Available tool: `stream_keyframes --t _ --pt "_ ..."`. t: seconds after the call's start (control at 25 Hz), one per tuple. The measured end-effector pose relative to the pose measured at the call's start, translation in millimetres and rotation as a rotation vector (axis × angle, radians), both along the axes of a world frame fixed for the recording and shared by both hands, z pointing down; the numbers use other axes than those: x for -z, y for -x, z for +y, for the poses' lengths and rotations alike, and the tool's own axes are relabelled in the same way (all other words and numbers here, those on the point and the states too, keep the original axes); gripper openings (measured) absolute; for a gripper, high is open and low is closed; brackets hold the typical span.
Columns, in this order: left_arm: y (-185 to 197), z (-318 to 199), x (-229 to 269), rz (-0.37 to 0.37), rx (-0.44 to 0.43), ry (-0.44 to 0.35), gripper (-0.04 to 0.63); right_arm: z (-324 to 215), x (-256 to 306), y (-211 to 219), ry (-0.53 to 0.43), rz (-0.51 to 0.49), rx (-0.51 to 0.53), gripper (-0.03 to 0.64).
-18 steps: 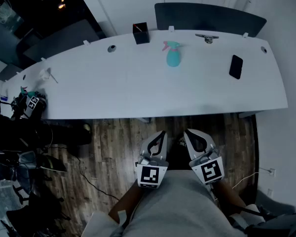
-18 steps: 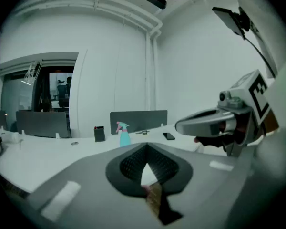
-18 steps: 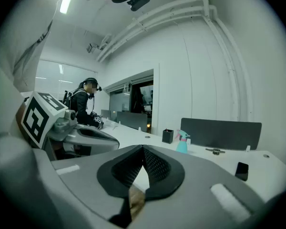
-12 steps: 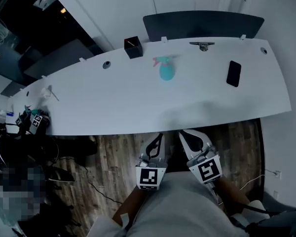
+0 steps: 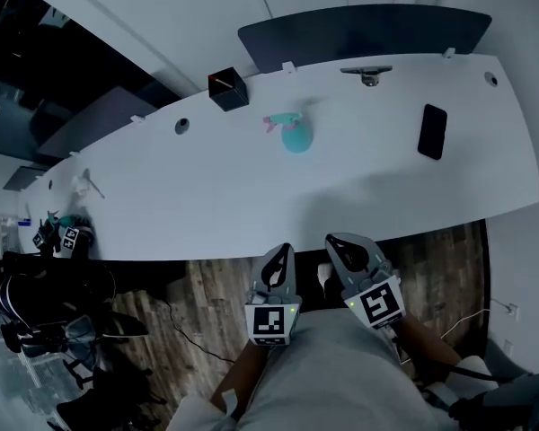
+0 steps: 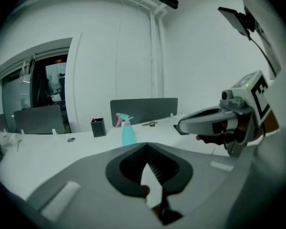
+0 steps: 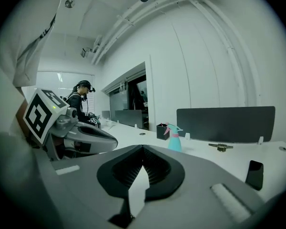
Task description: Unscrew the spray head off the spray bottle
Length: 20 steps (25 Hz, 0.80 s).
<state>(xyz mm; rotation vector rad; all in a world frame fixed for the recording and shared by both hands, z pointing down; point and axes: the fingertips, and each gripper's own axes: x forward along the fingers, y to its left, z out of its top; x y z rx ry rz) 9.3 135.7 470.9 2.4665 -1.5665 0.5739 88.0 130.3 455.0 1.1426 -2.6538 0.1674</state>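
While the left gripper (image 5: 280, 257) and right gripper (image 5: 341, 245) stay closed and empty, the desk (image 5: 207, 187) has drawn nearer; the bottle (image 5: 296, 135) is untouched, so approach likely comes next.

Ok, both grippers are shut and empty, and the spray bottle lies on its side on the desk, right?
No: the spray bottle stands upright on the desk, as the left gripper view shows. The left gripper and right gripper are shut and empty.
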Motion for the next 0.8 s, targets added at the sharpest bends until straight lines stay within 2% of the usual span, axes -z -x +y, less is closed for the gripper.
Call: stream_keyframes --t 0.16,0.32,0.48,0.64,0.8 --pt "8 -32 -14 0.025 0.016 0.022 0.002 -29 -11 4 0.042 -0.014 -0.017 0.002" --pt "14 -76 -23 0.04 -0.009 0.03 0.002 -67 -17 7 0.06 0.025 -0.037 0.002" --pt "25 -120 -26 0.05 -0.05 0.033 0.002 -105 -15 21 0.089 0.043 -0.059 0.002" --pt "34 -157 -40 0.067 -0.102 0.059 0.002 -137 -15 34 0.064 0.132 -0.062 0.002" --pt "39 -186 -62 0.059 -0.155 0.097 0.002 -151 -22 37 0.127 0.13 -0.136 0.002"
